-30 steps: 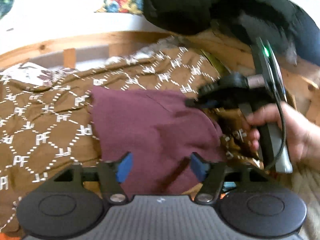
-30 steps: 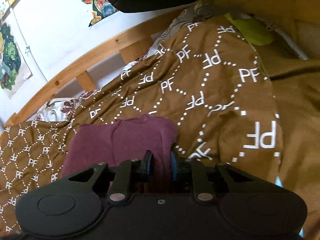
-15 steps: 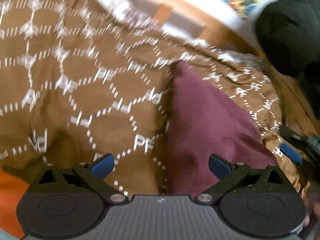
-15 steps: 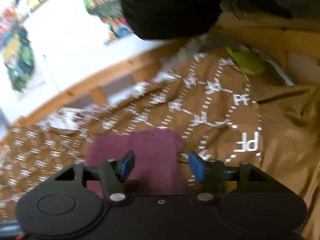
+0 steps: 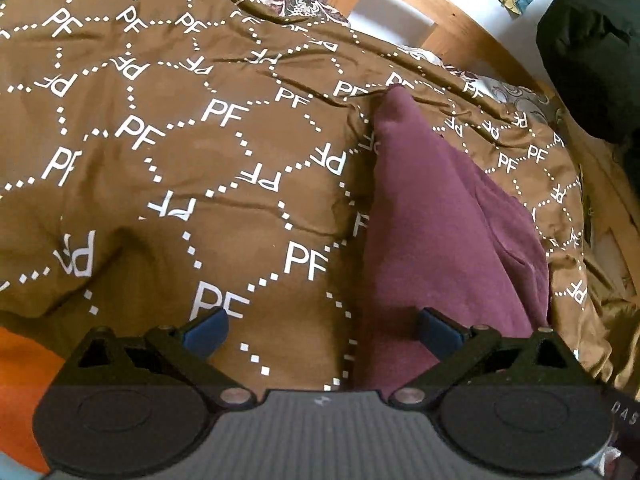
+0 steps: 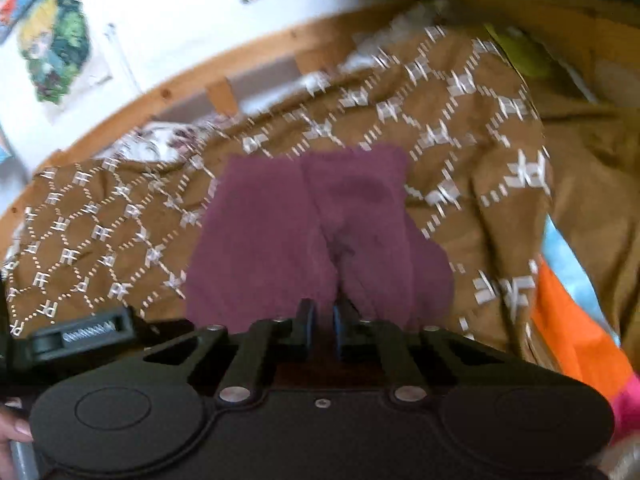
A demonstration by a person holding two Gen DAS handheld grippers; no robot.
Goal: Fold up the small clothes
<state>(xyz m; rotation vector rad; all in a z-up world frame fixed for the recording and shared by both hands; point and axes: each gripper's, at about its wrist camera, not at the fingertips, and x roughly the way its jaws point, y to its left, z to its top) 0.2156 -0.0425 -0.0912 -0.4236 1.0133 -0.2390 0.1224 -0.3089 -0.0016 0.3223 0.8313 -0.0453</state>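
My right gripper (image 6: 323,326) pinches the near edge of the maroon knit garment (image 6: 304,236) lying on the brown PF-patterned bedspread (image 5: 168,168); my left gripper (image 5: 320,330) gapes empty. Next, I'd fold it over.

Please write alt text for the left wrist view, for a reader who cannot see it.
The open left gripper hovers over a brown bedspread printed with white "PF" letters, at the edge of a maroon garment lying on it. A wooden bed frame runs behind.
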